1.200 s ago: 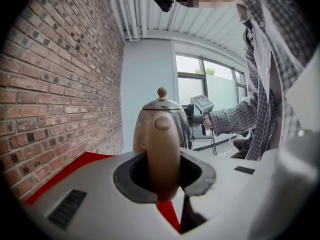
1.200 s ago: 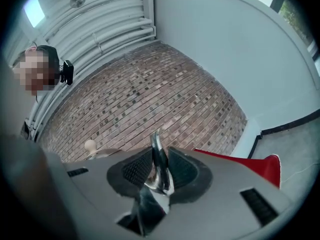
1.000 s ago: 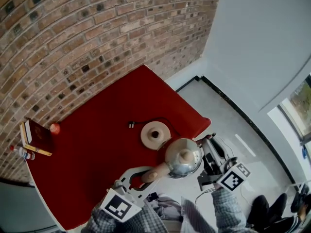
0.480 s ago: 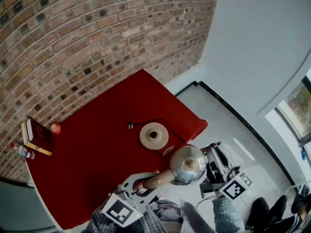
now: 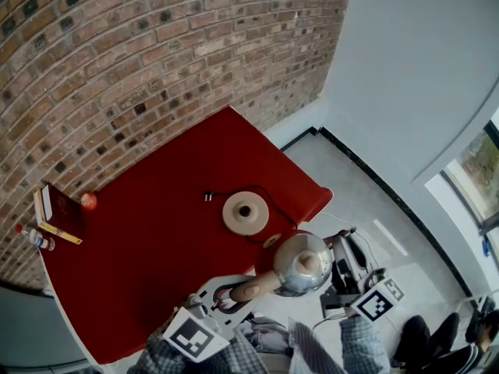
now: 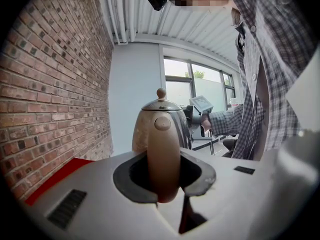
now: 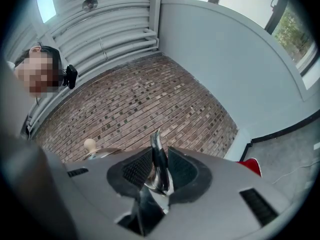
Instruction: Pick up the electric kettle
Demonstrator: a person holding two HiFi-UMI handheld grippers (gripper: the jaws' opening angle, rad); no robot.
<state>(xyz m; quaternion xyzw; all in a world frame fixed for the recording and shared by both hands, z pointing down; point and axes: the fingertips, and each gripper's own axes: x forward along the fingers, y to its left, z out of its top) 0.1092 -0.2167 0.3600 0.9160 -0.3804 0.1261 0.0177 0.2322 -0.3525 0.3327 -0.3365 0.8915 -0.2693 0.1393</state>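
The steel electric kettle (image 5: 302, 262) hangs in the air past the near edge of the red table (image 5: 148, 240), off its round tan base (image 5: 245, 213). My left gripper (image 5: 234, 293) is shut on the kettle's tan handle (image 5: 251, 287). In the left gripper view that handle (image 6: 163, 154) stands upright between the jaws of the left gripper (image 6: 164, 176). My right gripper (image 5: 331, 249) is shut on the kettle's spout. The right gripper view shows the thin metal spout (image 7: 160, 164) pinched in the right gripper (image 7: 159, 171) and the lid knob (image 7: 89, 145) behind it.
The base's black cord and plug (image 5: 209, 195) lie on the table. A dark red book (image 5: 64, 218), a red apple (image 5: 89, 201) and a small bottle (image 5: 33, 238) sit at the table's far left. A brick wall (image 5: 156, 61) runs behind the table, with grey floor (image 5: 366, 201) to the right.
The kettle and both grippers have shifted a little toward me and away from the base. Both grips look unchanged.
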